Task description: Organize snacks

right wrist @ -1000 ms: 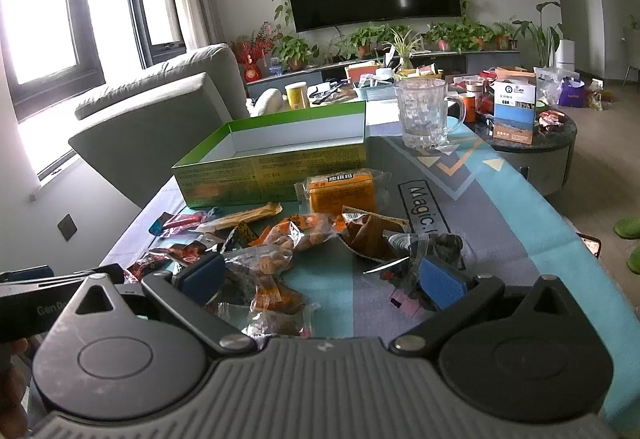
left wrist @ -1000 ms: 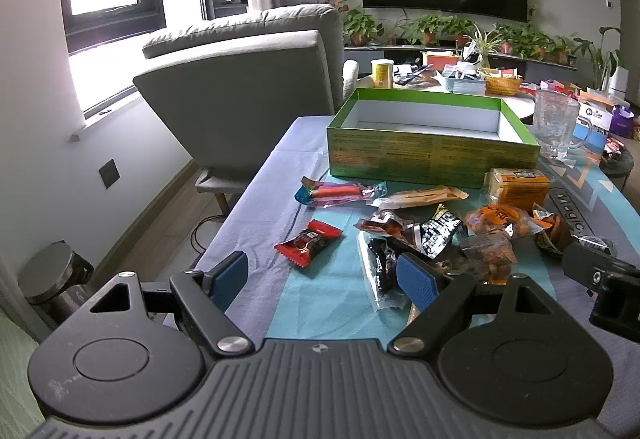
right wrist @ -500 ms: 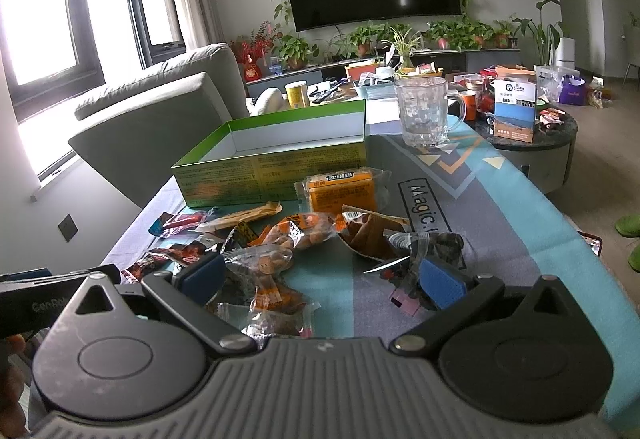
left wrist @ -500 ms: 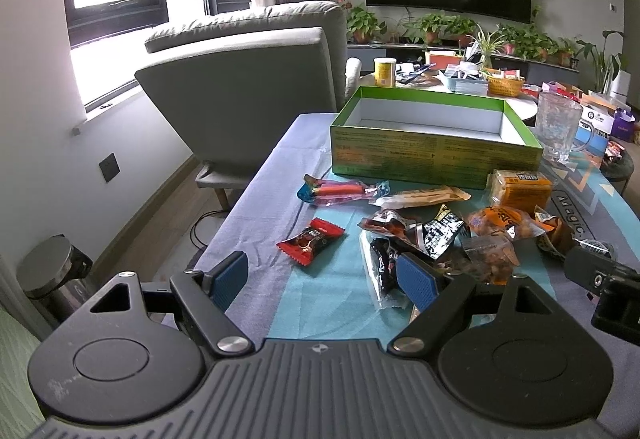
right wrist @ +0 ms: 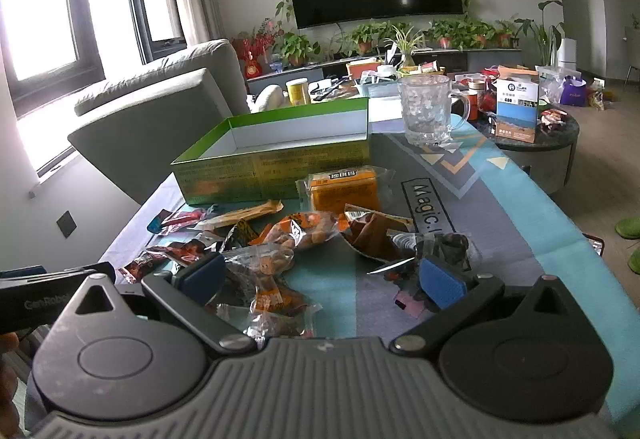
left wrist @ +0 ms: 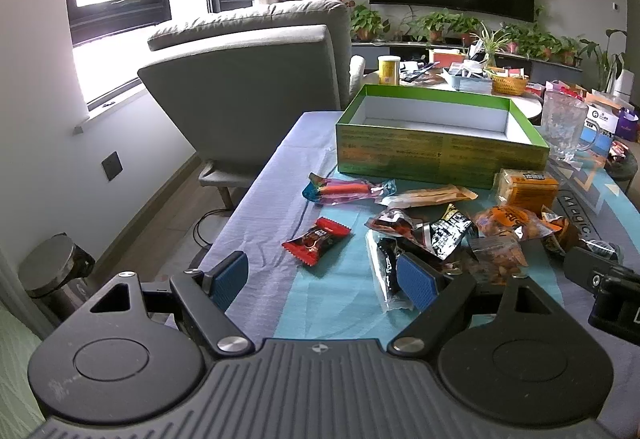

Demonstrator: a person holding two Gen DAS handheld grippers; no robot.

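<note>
An empty green box (left wrist: 440, 155) stands open at the far side of the table; its near wall (right wrist: 272, 175) also shows in the right wrist view. In front of it lie several wrapped snacks, among them a red packet (left wrist: 318, 241), a blue-and-red stick (left wrist: 348, 189) and an orange block (right wrist: 344, 191). My left gripper (left wrist: 322, 277) is open over bare cloth just short of the red packet. My right gripper (right wrist: 322, 279) is open too, and a clear bag of nuts (right wrist: 260, 267) lies loose between its fingers, apart from both pads.
A glass mug (right wrist: 428, 111) stands right of the box. Off the table's left edge are a grey armchair (left wrist: 248, 87) and a metal bin (left wrist: 52, 267) on the floor. To the right stands a round side table (right wrist: 536, 155) crowded with boxes.
</note>
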